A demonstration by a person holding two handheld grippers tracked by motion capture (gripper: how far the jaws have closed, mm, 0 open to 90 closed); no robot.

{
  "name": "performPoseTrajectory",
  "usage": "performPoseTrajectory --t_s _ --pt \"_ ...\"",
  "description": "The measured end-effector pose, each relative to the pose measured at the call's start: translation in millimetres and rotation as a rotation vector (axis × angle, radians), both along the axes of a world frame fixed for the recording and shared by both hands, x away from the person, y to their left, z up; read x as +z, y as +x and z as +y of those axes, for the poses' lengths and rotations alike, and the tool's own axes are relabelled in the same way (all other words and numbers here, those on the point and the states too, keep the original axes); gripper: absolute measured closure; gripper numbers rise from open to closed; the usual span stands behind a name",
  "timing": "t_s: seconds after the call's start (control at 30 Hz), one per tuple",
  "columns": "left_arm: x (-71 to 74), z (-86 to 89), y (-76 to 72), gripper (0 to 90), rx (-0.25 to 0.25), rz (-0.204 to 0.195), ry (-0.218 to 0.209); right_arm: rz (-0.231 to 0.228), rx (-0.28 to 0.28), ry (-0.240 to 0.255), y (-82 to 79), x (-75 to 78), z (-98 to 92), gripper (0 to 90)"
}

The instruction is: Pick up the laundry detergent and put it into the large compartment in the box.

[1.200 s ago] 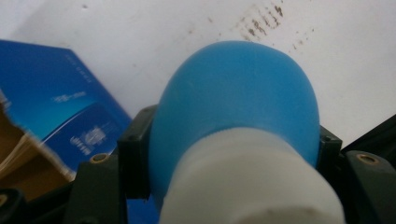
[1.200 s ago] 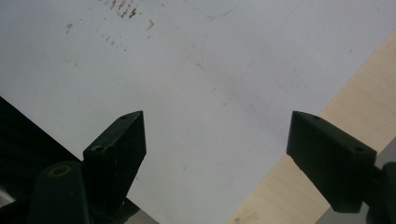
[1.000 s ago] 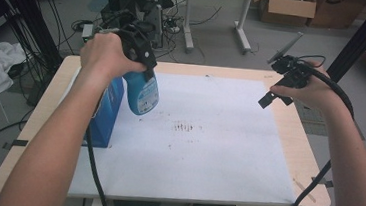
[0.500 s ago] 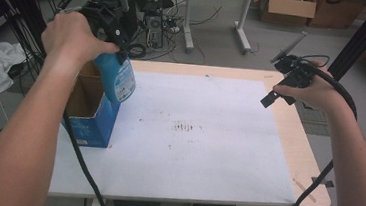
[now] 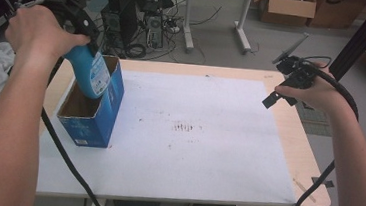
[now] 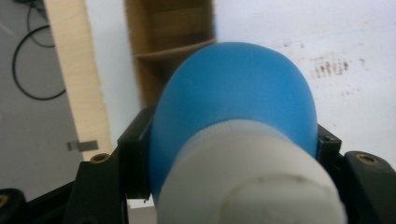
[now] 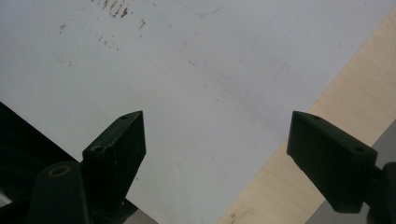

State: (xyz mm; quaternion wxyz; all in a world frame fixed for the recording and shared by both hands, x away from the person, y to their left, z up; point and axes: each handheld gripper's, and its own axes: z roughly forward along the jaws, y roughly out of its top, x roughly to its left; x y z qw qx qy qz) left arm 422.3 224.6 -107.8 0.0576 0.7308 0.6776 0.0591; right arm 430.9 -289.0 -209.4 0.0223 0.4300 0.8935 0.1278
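As the left gripper pinched the blue bottle tilted over the open blue box, it needed straightening before lowering; the right gripper hung spread near the table's far edge.

The left gripper hangs raised at the far left, jaws clamped on what it carries (pointing down). The right gripper hovers at the far right, its jaws spread wide, nothing between them.

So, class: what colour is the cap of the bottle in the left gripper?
White cap on a blue bottle; left gripper view shows it best.
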Motion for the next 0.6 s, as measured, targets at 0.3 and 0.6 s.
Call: performPoseTrajectory --t_s 0.3,0.6 --pt "-14.9 17.7 -1.5 37.0 0.069 0.019 0.023 -0.002 0.004 -0.002 0.1 -1.0 -0.1 19.7" --pt "-44.0 21.1 1.3 37.0 0.102 0.046 0.024 0.0 0.004 -0.004 -0.6 -1.5 0.6 19.6"
